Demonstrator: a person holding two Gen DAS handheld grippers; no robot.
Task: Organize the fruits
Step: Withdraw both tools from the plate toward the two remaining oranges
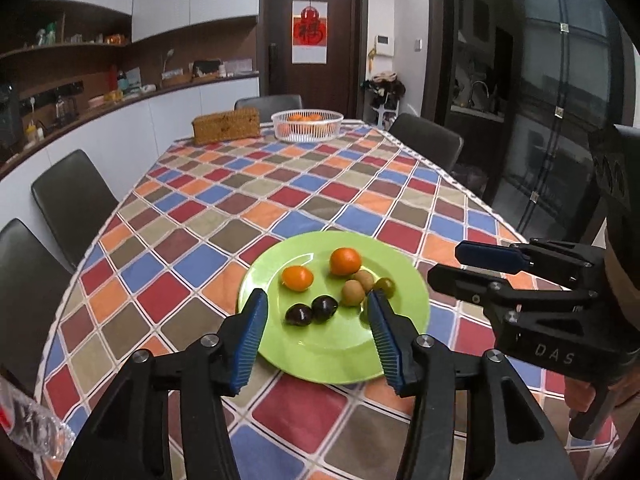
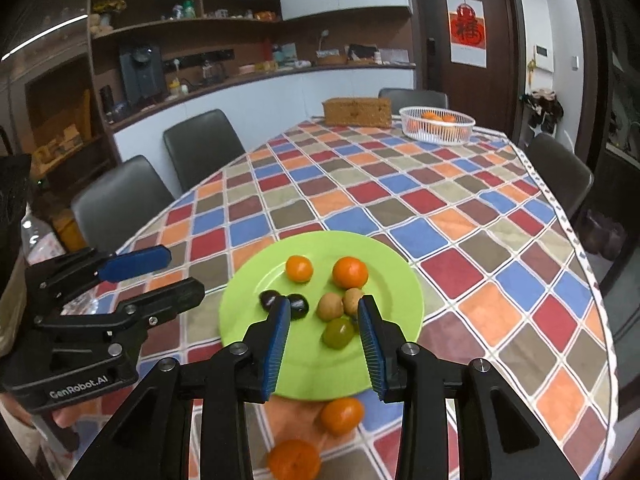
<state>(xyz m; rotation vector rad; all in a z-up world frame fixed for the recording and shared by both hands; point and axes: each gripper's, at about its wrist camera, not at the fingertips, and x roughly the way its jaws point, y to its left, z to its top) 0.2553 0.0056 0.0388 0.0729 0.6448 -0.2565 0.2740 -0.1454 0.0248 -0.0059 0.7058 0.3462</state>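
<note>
A long table [image 1: 280, 200] under a chequered cloth of red, blue, orange and brown squares fills the middle of both views; dark chairs [image 1: 68, 196] line its left edge, and a counter with shelves runs along the upper left; a dark door [image 1: 312, 40] with a red hanging stands at the top. At the table's far end, upper centre of the frame, a woven box [image 1: 226, 125] sits just beside a white wire basket [image 1: 307, 125] with oranges in it. A green plate [image 2: 280, 376] lies in the lower centre of each view; on it are two small oranges [image 2: 350, 272] toward the top, two dark plums [image 1: 324, 308] at the lower left, two tan round fruits [image 2: 330, 306] and a green fruit [image 2: 339, 333] at the right. In the right wrist view two more oranges [image 2: 342, 416] lie on the cloth below the plate's near rim, the lower one blurred. The left gripper [image 1: 318, 304] hangs above the near part of the plate, its blue pads parted with nothing gripped between them; the right gripper [image 2: 324, 312] likewise stands partly open and empty over the plate, the green fruit seen in the gap below it; each gripper shows at the side of the other's view.
</note>
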